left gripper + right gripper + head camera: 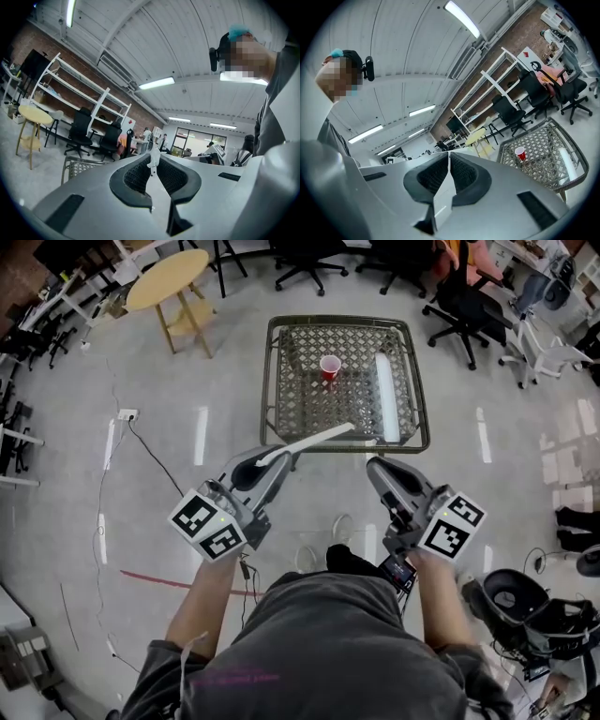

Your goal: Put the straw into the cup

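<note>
Your left gripper [277, 458] is clamped on the straw [319, 438] near one end, so the free length points ahead, toward the cup [330, 367]. The cup stands upright on the wicker table [300, 404], well ahead of both grippers. Your right gripper [377, 467] has its jaws pressed together with nothing between them, likely spare for steadying.

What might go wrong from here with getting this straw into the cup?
1. The left gripper pinches the straw near one end, so the long free end may sway and miss the small mouth of the cup.
2. The cup stands alone on the open-weave table; a nudge from the straw might tip it.
</note>
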The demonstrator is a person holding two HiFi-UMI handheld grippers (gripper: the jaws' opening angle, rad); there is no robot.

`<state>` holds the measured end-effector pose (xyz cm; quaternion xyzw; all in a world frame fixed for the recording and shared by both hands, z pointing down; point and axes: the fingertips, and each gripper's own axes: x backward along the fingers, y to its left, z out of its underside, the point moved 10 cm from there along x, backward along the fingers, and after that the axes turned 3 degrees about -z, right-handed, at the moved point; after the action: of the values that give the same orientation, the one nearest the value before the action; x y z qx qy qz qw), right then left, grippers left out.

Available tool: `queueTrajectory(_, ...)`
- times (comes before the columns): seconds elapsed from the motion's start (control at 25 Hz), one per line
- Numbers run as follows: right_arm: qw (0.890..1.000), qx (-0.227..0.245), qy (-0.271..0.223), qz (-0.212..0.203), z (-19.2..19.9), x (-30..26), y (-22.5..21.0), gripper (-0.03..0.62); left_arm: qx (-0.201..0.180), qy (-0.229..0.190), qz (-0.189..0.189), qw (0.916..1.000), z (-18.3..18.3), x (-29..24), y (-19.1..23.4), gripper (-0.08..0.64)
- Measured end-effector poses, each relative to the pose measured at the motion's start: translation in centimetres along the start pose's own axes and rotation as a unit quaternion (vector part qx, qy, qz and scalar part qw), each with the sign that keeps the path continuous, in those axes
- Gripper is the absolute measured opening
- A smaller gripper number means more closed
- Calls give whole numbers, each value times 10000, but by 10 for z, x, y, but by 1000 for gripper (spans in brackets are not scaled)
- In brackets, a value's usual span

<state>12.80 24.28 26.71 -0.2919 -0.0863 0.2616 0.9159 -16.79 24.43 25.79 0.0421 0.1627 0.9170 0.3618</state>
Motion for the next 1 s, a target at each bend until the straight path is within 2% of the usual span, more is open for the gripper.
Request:
queueTrajectory(0.36, 9999, -118, 60, -92, -29, -10, -47, 17, 32, 76, -131, 9999, -9, -49, 16, 48)
queueTrajectory(1.0, 9983, -254, 290, -431, -64, -5, -119, 17, 27, 96, -567, 9983, -6, -111, 15, 48)
